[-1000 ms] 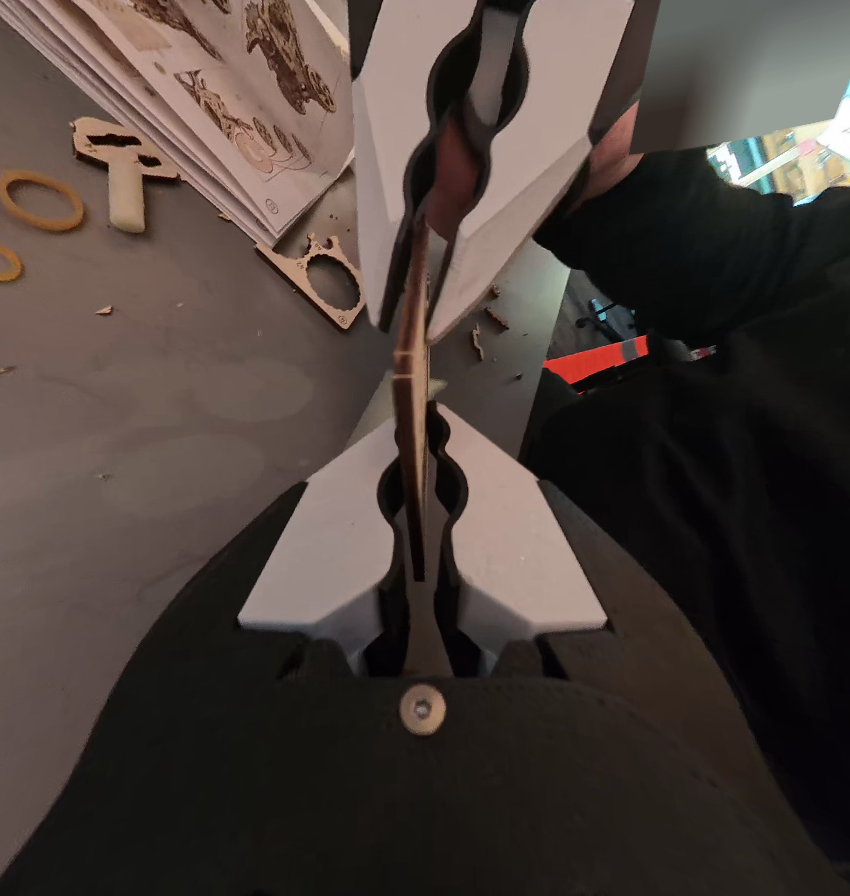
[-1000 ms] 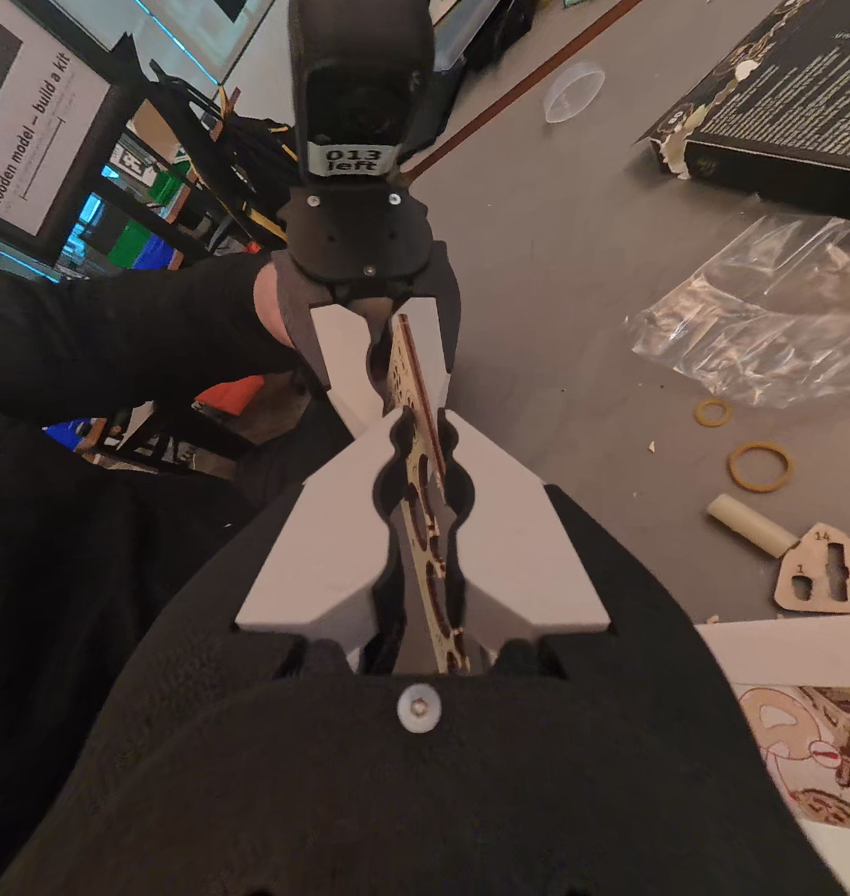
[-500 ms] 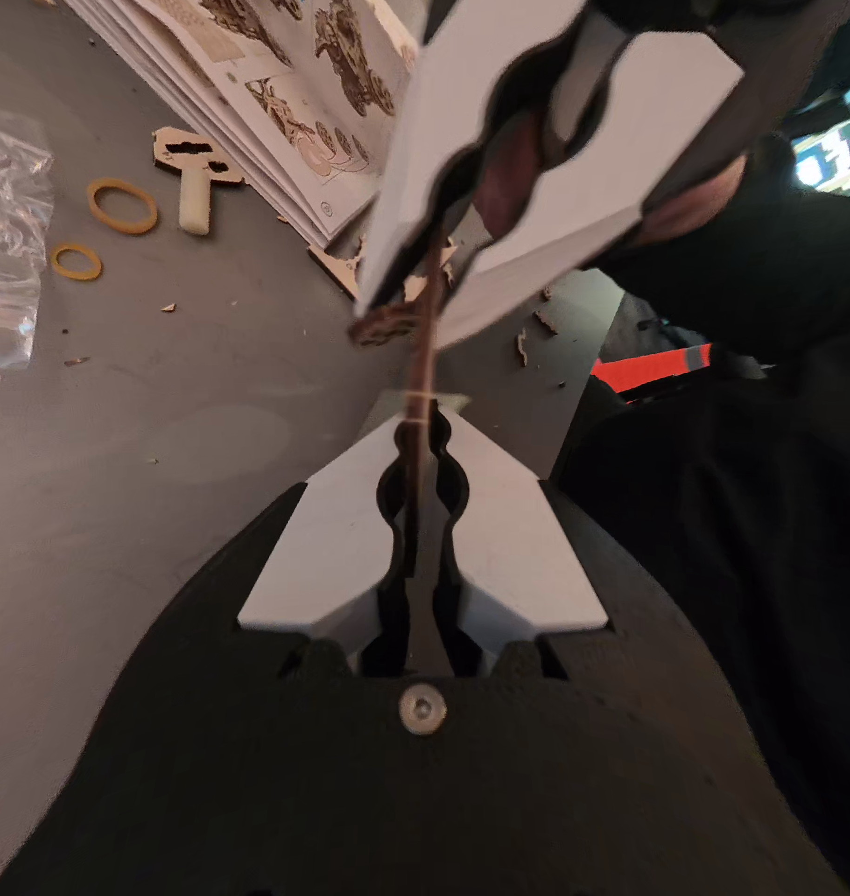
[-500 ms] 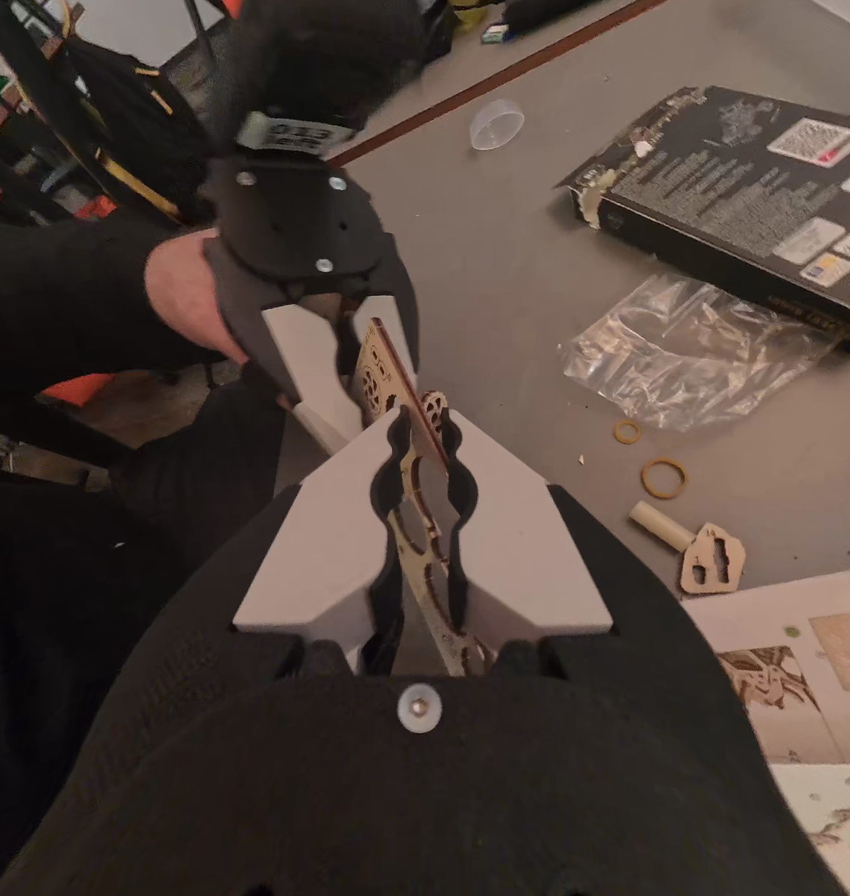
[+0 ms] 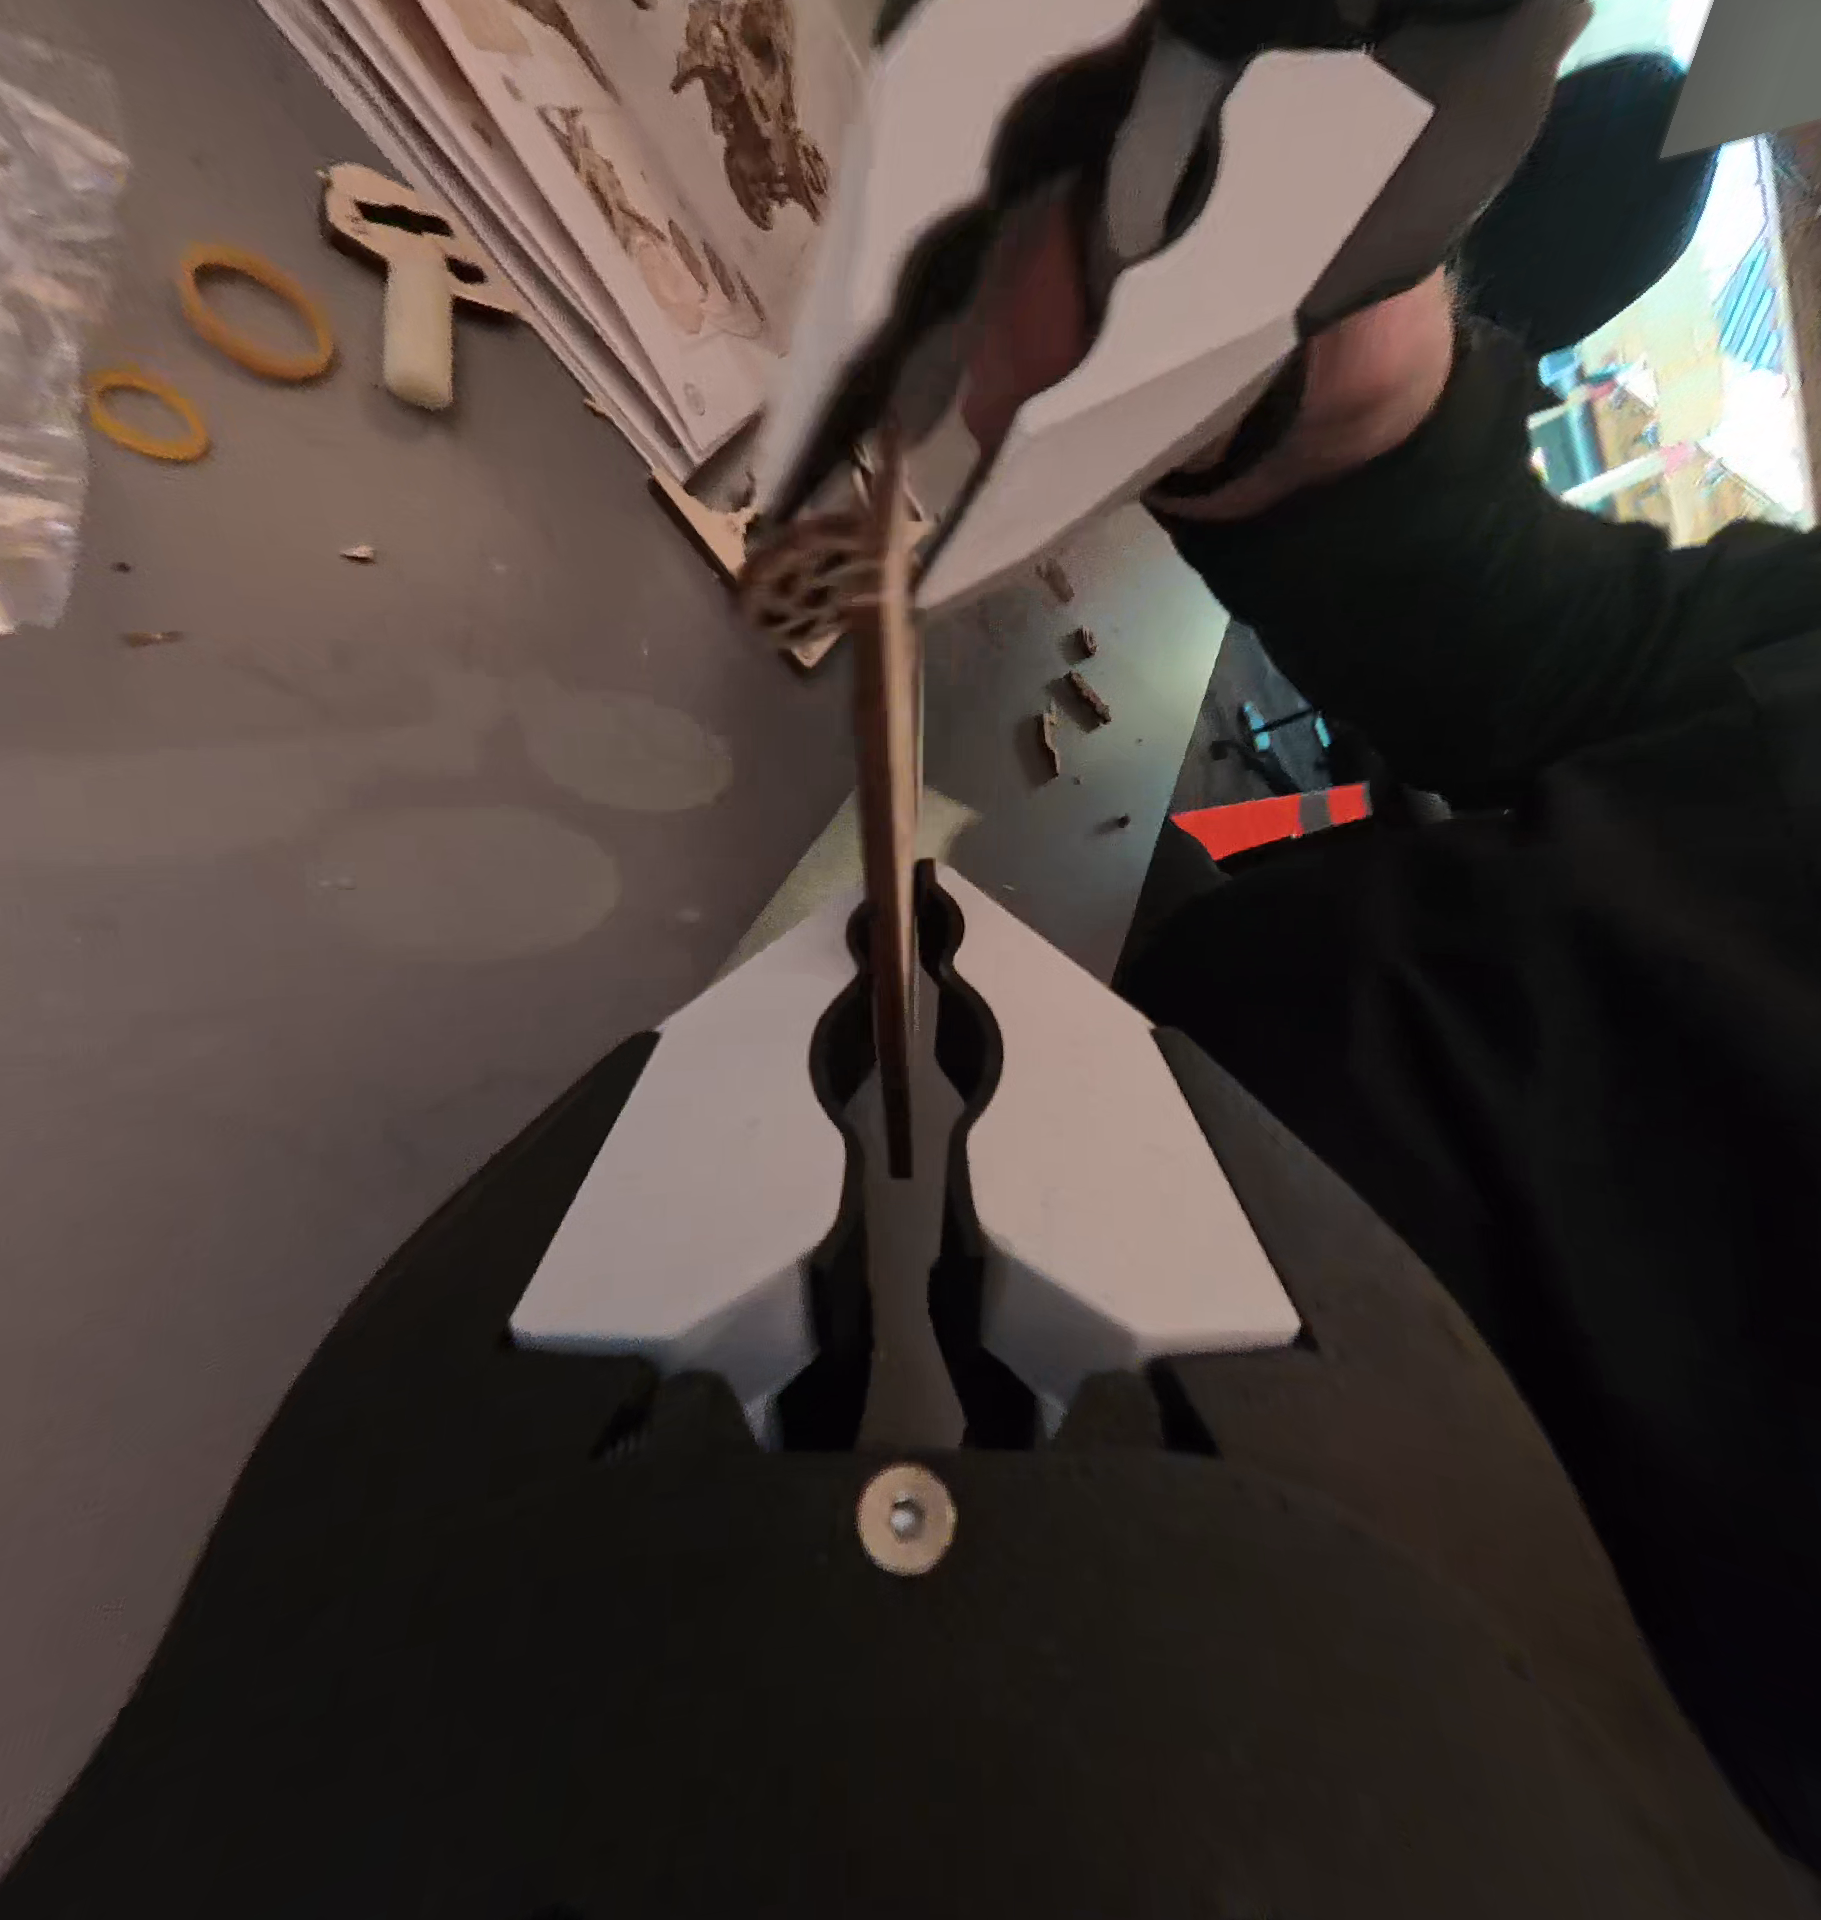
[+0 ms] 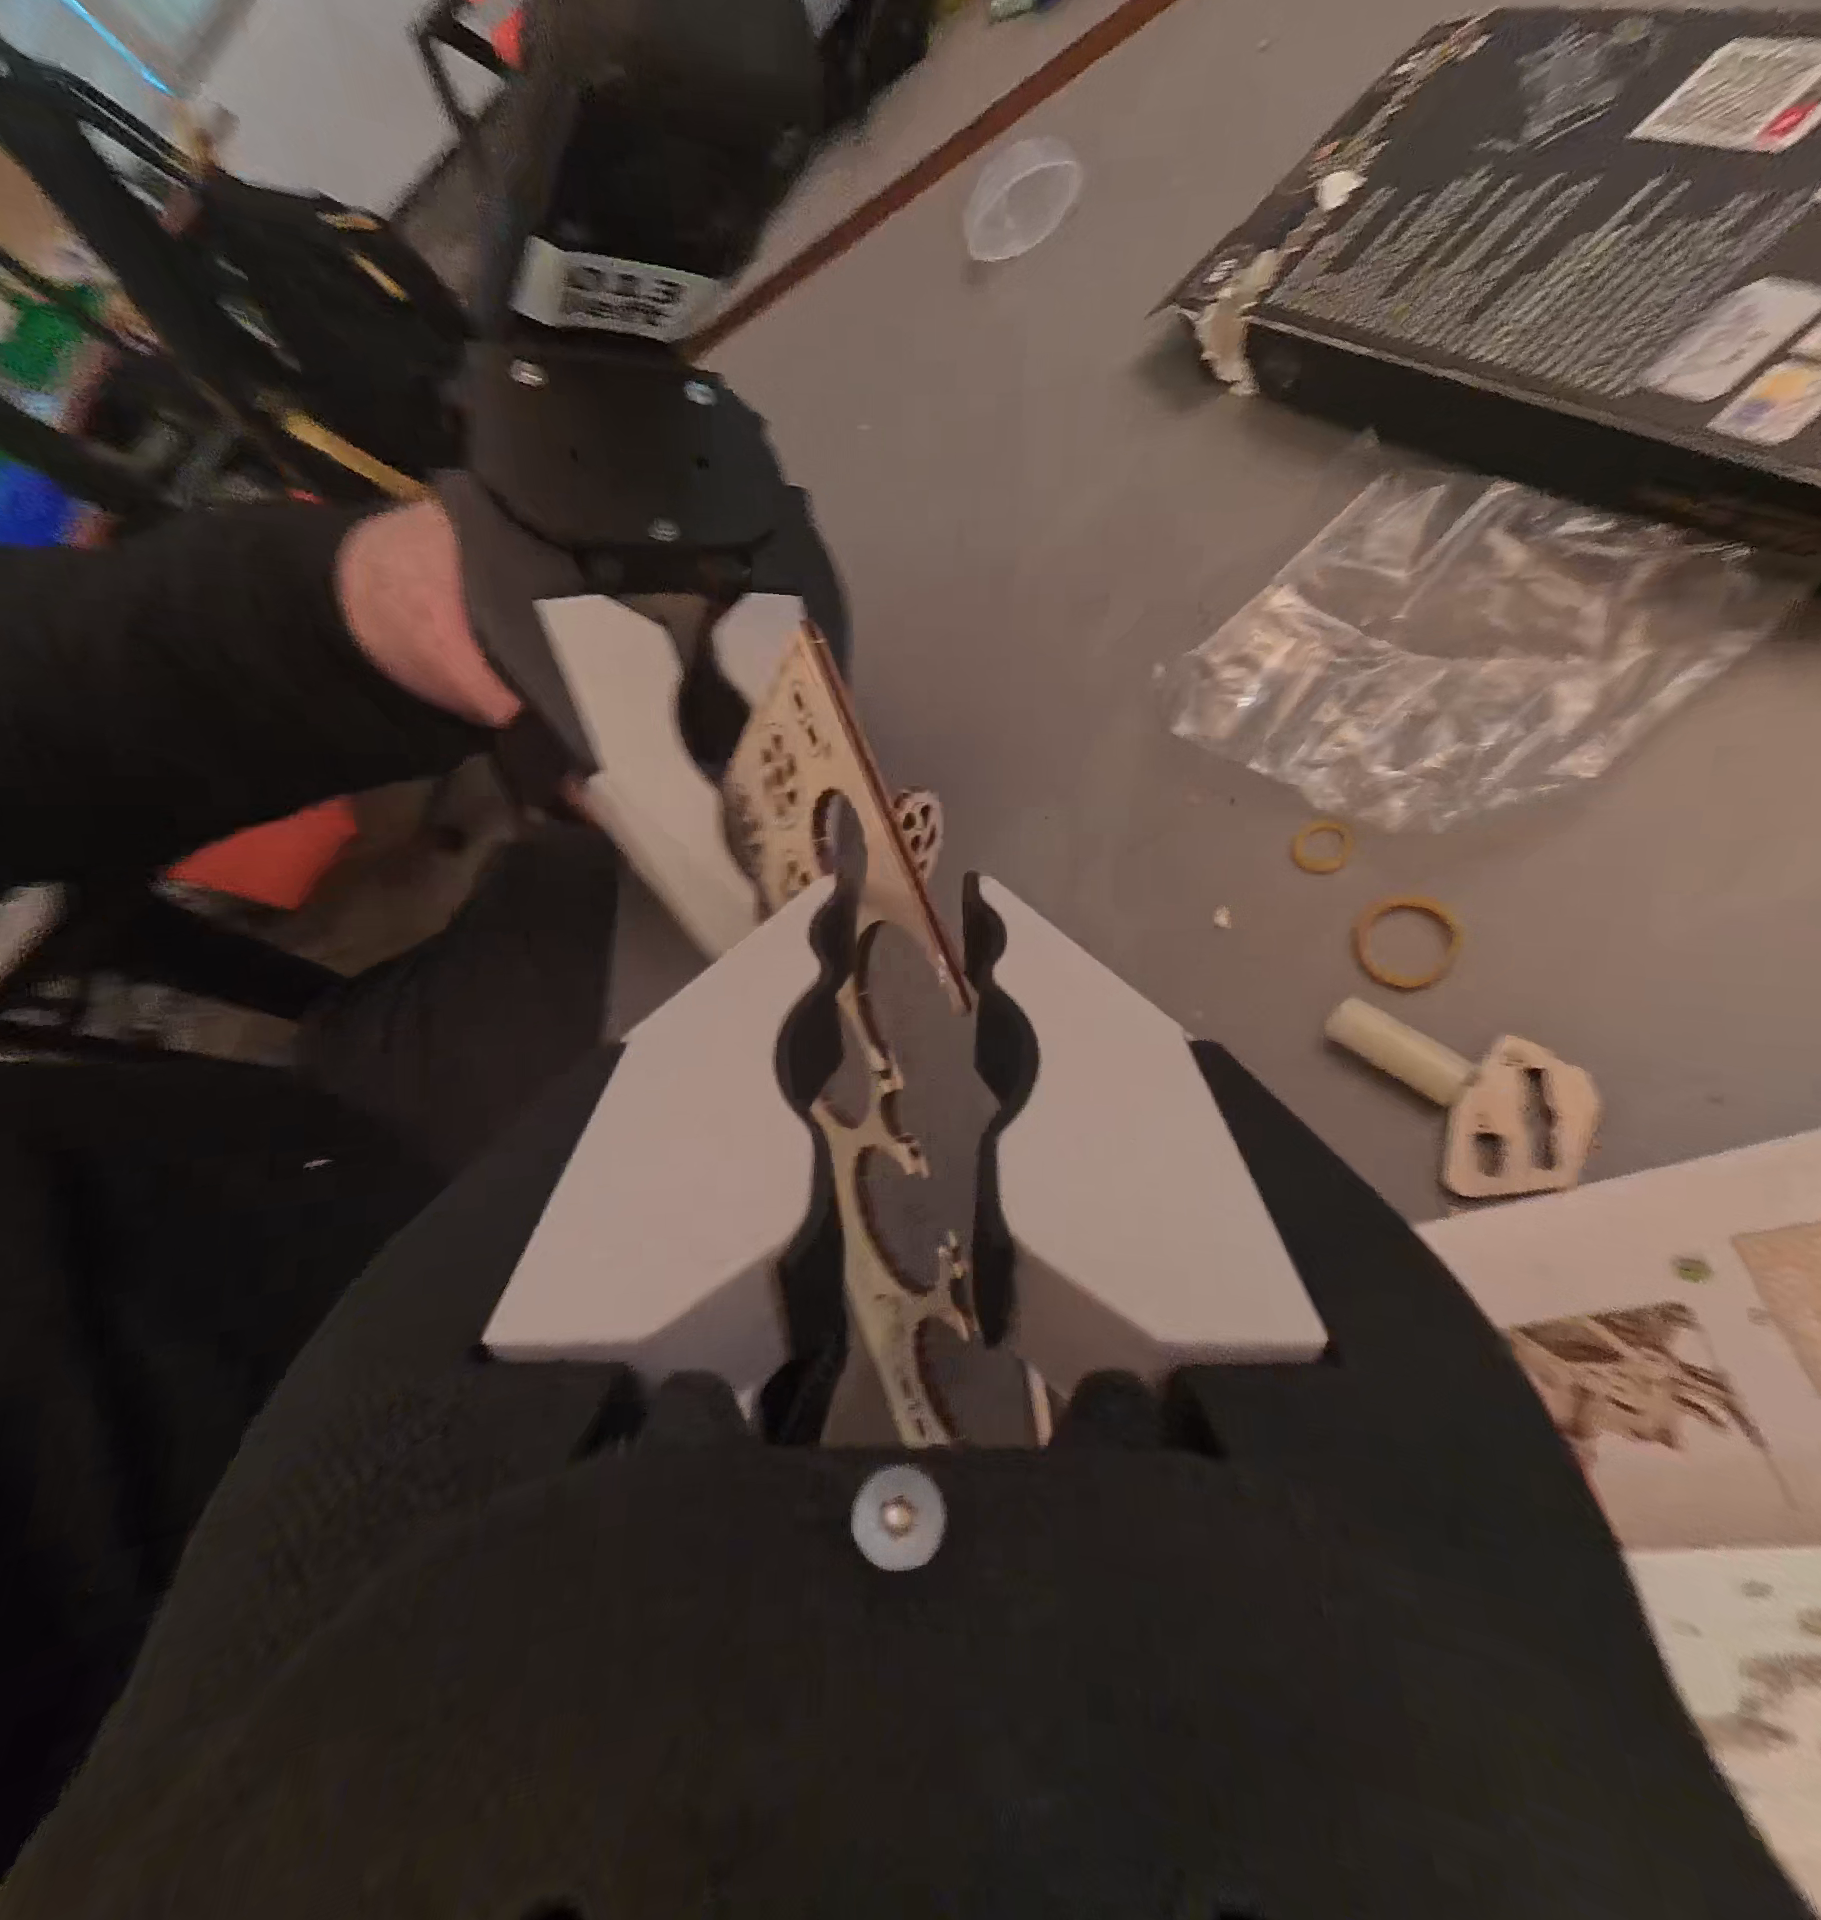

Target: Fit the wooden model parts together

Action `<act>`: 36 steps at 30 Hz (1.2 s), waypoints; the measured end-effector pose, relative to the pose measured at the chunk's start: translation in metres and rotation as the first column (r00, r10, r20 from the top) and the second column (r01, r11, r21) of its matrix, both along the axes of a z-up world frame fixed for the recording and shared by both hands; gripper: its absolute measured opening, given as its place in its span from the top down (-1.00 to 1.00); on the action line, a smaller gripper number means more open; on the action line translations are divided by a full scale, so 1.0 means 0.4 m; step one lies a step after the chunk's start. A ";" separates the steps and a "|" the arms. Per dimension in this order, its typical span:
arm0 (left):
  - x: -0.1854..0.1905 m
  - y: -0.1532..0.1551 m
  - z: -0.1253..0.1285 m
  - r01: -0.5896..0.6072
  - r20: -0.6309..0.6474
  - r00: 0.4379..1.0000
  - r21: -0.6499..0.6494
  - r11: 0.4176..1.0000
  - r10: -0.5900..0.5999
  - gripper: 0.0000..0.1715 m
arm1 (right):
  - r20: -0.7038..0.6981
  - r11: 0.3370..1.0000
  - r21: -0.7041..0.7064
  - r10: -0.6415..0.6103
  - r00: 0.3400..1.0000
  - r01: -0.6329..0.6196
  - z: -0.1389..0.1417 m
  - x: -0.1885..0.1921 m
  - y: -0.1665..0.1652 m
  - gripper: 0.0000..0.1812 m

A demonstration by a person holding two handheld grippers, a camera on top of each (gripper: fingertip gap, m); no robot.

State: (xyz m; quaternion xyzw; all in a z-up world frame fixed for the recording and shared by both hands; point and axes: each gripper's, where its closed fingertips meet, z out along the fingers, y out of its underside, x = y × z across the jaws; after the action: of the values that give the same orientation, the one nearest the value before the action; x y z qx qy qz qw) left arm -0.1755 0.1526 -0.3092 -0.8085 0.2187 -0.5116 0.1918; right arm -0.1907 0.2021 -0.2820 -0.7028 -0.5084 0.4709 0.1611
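My left gripper (image 5: 890,894) is shut on a thin wooden panel (image 5: 890,790), which I see edge-on. In the right wrist view the panel (image 6: 792,748) is a flat pierced sheet sticking out of the left gripper (image 6: 771,821). My right gripper (image 6: 901,894) is shut on an openwork wooden strip (image 6: 885,1195) that lies slanted between its fingers. The panel's lower corner reaches in between the right fingertips and meets the strip. In the left wrist view the right gripper (image 5: 854,520) is tilted above the panel, with a gear-like wooden end (image 5: 807,587) at its tips. Both are held above the grey table (image 5: 262,831).
On the table lie an instruction booklet (image 5: 615,187), two rubber bands (image 6: 1405,940), a wooden key on a white peg (image 6: 1488,1112), a plastic bag (image 6: 1457,665), a black box (image 6: 1612,229), a clear cup (image 6: 1020,197) and wood scraps (image 5: 1072,696). A person's black sleeves are nearby. The grippers' ends are close to 6 centimetres from one another.
The right gripper has tilted and swung relative to the left one. The gear-like end has come out past its tips. The panel now meets the strip at an angle, not in line.
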 end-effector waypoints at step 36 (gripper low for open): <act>-0.112 0.068 0.128 0.610 -0.799 0.375 0.594 0.524 0.470 0.99 | 0.029 0.993 0.113 0.022 0.999 -0.026 0.153 0.009 -0.045 0.80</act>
State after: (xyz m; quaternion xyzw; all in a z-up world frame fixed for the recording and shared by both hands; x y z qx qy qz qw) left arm -0.2205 0.1799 -0.2582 -0.7241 0.5440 0.2023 0.3727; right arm -0.1871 0.1841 -0.2209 -0.6928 -0.5450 0.4332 0.1880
